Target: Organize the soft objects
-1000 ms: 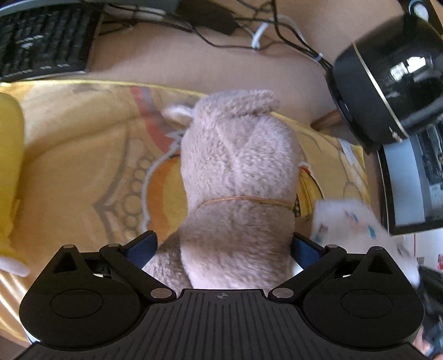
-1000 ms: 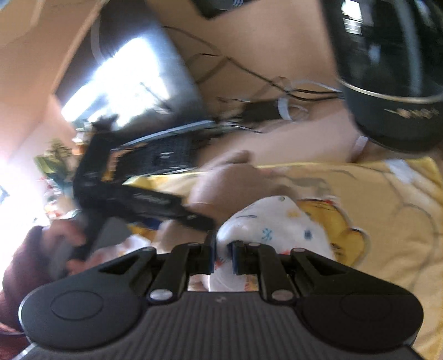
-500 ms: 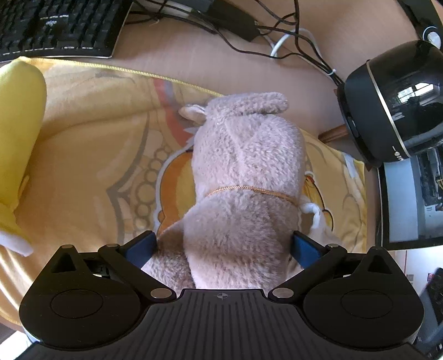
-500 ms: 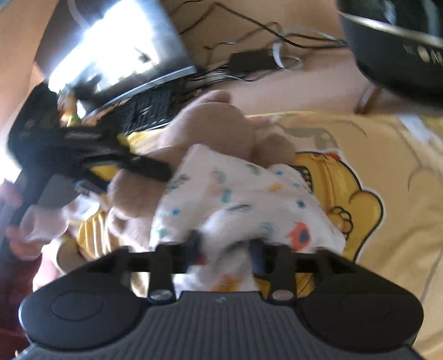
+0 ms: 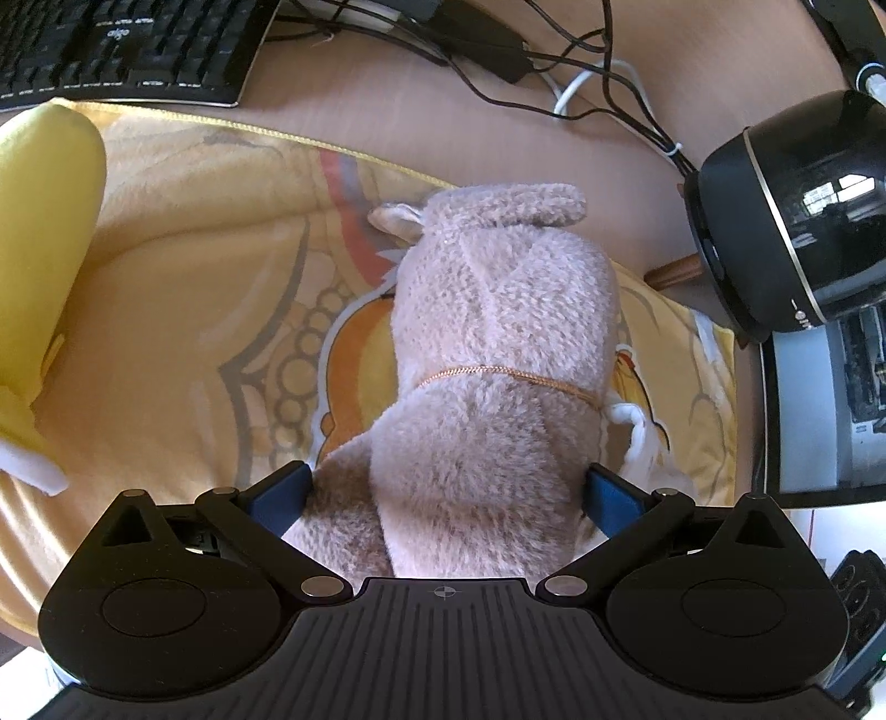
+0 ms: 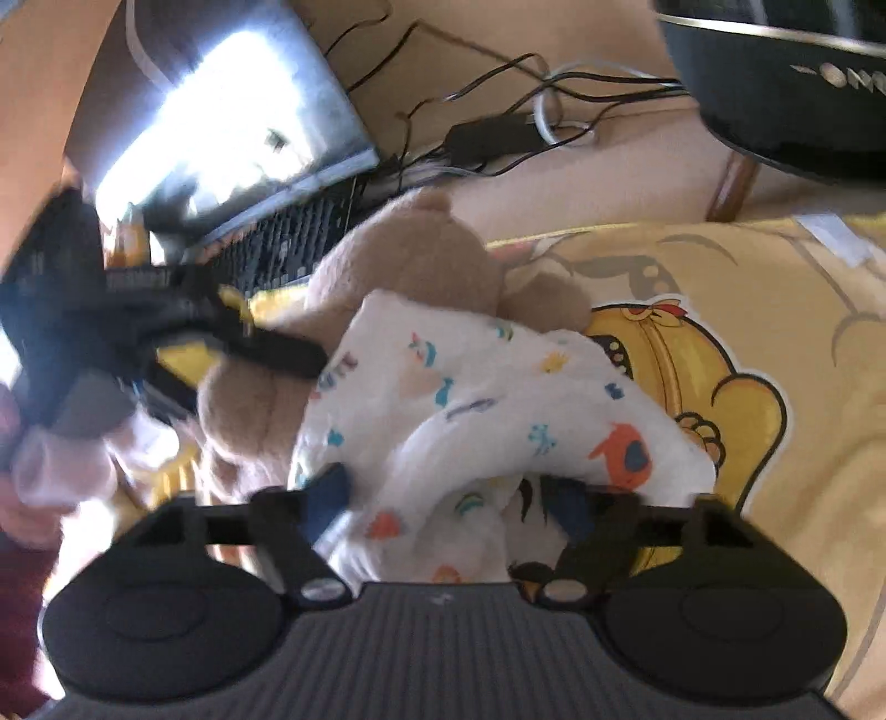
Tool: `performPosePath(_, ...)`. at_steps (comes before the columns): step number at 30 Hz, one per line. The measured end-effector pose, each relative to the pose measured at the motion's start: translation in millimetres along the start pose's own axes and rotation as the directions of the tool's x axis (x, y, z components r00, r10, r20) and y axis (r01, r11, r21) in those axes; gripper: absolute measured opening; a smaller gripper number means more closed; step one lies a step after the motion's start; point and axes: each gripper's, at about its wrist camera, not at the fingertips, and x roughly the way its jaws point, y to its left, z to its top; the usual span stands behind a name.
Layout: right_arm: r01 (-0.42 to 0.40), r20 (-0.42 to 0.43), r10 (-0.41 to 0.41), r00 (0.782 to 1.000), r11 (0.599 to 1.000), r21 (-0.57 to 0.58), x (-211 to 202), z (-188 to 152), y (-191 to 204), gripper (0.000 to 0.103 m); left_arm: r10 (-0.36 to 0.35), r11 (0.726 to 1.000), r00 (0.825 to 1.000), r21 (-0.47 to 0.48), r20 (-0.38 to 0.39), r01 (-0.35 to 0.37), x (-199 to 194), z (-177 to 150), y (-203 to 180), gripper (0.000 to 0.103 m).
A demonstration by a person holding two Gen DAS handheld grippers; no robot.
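A tan plush animal (image 5: pixel 498 310) with a thin gold neck cord lies on a yellow cartoon blanket (image 5: pixel 194 288). My left gripper (image 5: pixel 443 493) is shut on its bulky body, blue pads pressed to both sides. In the right wrist view the same plush animal (image 6: pixel 421 260) has a white printed cloth (image 6: pixel 498 399) draped against it. My right gripper (image 6: pixel 448 498) stands open, its fingers spread either side of the cloth's near end. A bit of the white cloth (image 5: pixel 642 437) peeks out to the right of the plush in the left wrist view.
A yellow soft item (image 5: pixel 39 221) lies at the blanket's left edge. A black keyboard (image 5: pixel 122 50) and tangled cables (image 5: pixel 554 72) sit behind the blanket. A round black appliance (image 5: pixel 792 216) stands at the right. A person's hand (image 6: pixel 50 471) shows at the left.
The right gripper, shut on the white cloth a second ago, has brought it down against the plush and spread its fingers. The left gripper has kept its hold on the plush.
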Motion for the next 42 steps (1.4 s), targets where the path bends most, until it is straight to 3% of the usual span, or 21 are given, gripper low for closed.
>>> performPosePath(1, -0.008, -0.001, 0.009, 1.0, 1.0, 0.019, -0.6, 2.3, -2.6, 0.046, -0.004, 1.0, 1.0, -0.006, 0.003, 0.004, 0.1, -0.2, 1.0, 0.103)
performPosePath(3, -0.041, -0.017, 0.041, 0.999, 0.999, 0.032, 3.9, 6.4, -5.2, 0.041, -0.01, 1.0, 1.0, -0.016, 0.008, 0.011, 0.1, -0.7, 2.6, 0.103)
performPosePath(7, -0.065, 0.008, 0.065, 0.998, 0.997, 0.031, 10.7, 5.1, -6.6, 0.044, -0.017, 0.999, 1.0, -0.027, 0.016, 0.017, 0.1, -1.2, 4.6, 0.103)
performPosePath(8, -0.055, 0.029, 0.054, 0.998, 0.998, 0.024, 11.4, 2.9, -6.3, 0.048, -0.018, 0.999, 1.0, -0.029, 0.018, 0.018, 0.1, -1.3, 4.7, 0.103)
performPosePath(10, 0.013, 0.054, -0.013, 0.998, 1.0, 0.014, 14.0, -3.1, -5.3, 0.077, -0.016, 1.0, 1.0, -0.023, 0.014, 0.016, 1.5, -1.7, 4.0, 0.103)
performPosePath(11, 0.045, 0.049, -0.046, 0.998, 0.999, 0.023, 16.2, -4.9, -6.5, 0.082, -0.015, 1.0, 1.0, -0.02, 0.011, 0.015, 2.3, -1.9, 3.6, 0.103)
performPosePath(12, 0.069, 0.028, -0.07, 0.997, 0.997, 0.045, 19.1, -4.8, -10.0, 0.097, -0.013, 1.0, 1.0, -0.016, 0.012, 0.013, 2.6, -2.4, 2.8, 0.103)
performPosePath(13, 0.076, 0.006, -0.077, 0.997, 0.994, 0.073, 21.8, -4.3, -15.2, 0.103, -0.01, 1.0, 1.0, -0.011, 0.014, 0.01, 2.7, -2.9, 1.9, 0.103)
performPosePath(16, 0.039, -0.035, -0.034, 0.999, 0.99, 0.132, 23.8, -1.8, -28.9, 0.102, -0.008, 1.0, 1.0, -0.01, 0.015, 0.008, 2.9, -3.1, 1.4, 0.103)
performPosePath(18, 0.038, -0.027, -0.035, 0.999, 0.993, 0.113, 19.9, -2.2, -25.9, 0.094, -0.009, 1.0, 1.0, -0.013, 0.014, 0.009, 3.1, -2.7, 2.2, 0.103)
performPosePath(19, 0.032, -0.014, -0.03, 0.999, 0.994, 0.103, 17.3, -2.9, -22.9, 0.083, -0.009, 1.0, 1.0, -0.014, 0.014, 0.009, 3.0, -2.7, 2.3, 0.103)
performPosePath(23, 0.03, 0.014, -0.029, 0.999, 0.999, -0.032, 6.7, -0.3, -2.2, 0.055, -0.005, 0.999, 1.0, -0.034, 0.022, 0.006, 3.1, -3.8, -0.8, 0.103)
performPosePath(25, 0.04, 0.02, -0.038, 0.999, 0.991, -0.129, 1.6, 0.5, 12.1, 0.026, -0.007, 0.999, 1.0, -0.042, 0.024, 0.008, 3.1, -3.9, -0.8, 0.103)
performPosePath(26, 0.066, 0.029, -0.062, 0.998, 0.983, -0.174, -0.7, 1.0, 20.0, 0.022, -0.008, 0.999, 1.0, -0.045, 0.025, 0.009, 3.1, -3.9, -0.3, 0.103)
performPosePath(28, 0.103, 0.051, -0.094, 0.994, 0.971, -0.217, -4.1, 2.6, 31.1, 0.017, -0.011, 0.999, 1.0, -0.051, 0.026, 0.012, 3.1, -3.8, 0.7, 0.103)
performPosePath(35, 0.067, 0.084, -0.05, 0.995, 0.974, -0.218, -31.2, 13.3, 40.4, 0.015, -0.019, 0.998, 1.0, -0.065, 0.024, 0.021, 3.0, -3.0, 3.5, 0.103)
performPosePath(39, -0.037, 0.088, 0.058, 0.994, 0.975, -0.219, -55.8, 19.6, 53.1, 0.015, -0.029, 0.997, 0.999, -0.071, 0.017, 0.03, 3.5, -1.0, 6.3, 0.103)
performPosePath(42, -0.161, 0.059, 0.182, 0.982, 0.953, -0.257, -66.3, 18.7, 70.1, 0.015, -0.045, 0.996, 0.999, -0.082, 0.0, 0.044, 3.9, 2.5, 11.2, 0.103)
